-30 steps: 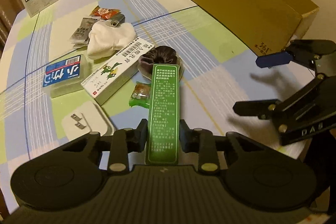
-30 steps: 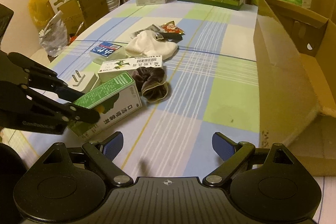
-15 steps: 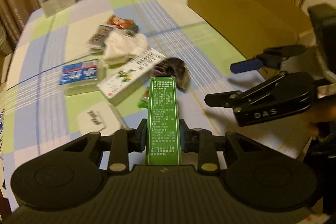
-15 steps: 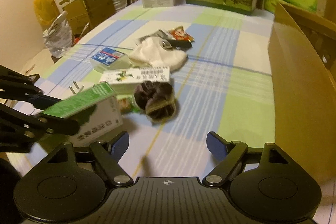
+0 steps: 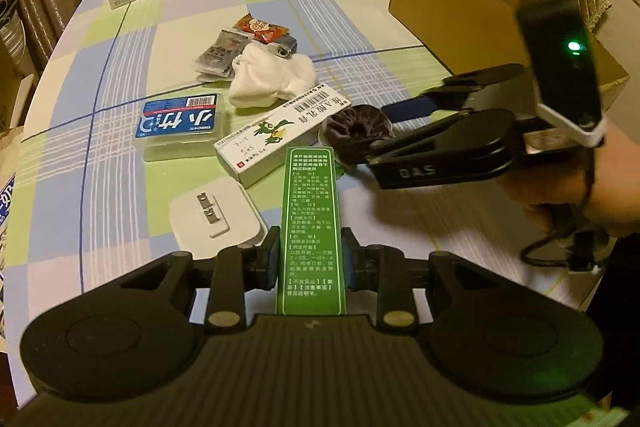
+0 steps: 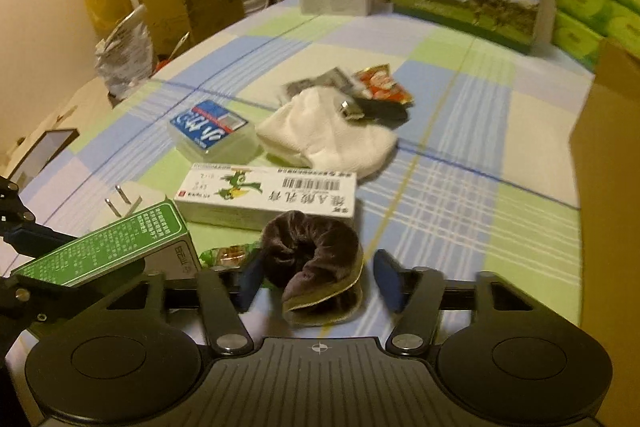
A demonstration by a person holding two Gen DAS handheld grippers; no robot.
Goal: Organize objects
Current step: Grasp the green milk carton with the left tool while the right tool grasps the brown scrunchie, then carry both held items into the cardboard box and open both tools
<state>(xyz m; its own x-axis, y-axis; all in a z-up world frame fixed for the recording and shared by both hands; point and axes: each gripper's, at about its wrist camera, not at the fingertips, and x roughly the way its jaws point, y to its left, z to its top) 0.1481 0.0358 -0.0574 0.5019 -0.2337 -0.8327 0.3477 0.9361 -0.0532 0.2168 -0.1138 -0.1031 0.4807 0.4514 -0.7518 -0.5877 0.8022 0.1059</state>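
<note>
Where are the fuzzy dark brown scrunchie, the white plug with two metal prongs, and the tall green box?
Fuzzy dark brown scrunchie point(image 6: 316, 247): right wrist view, on its velvety top.
White plug with two metal prongs point(image 5: 232, 223): left wrist view, on its flat white face.
Tall green box point(image 5: 311, 227): left wrist view, on its printed green side.

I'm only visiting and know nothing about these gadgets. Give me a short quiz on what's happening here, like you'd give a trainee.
1. True or false: the left gripper is clamped on the green box.
2. What lies between the right gripper fingers? A) white cloth B) dark scrunchie C) wall plug
3. Fill in: the open cardboard carton stands on the ____ side of the left wrist view.
Key: 1 true. 2 B; the jaws have just been closing around it, and one pad does not touch it yet. 3 right.
</note>
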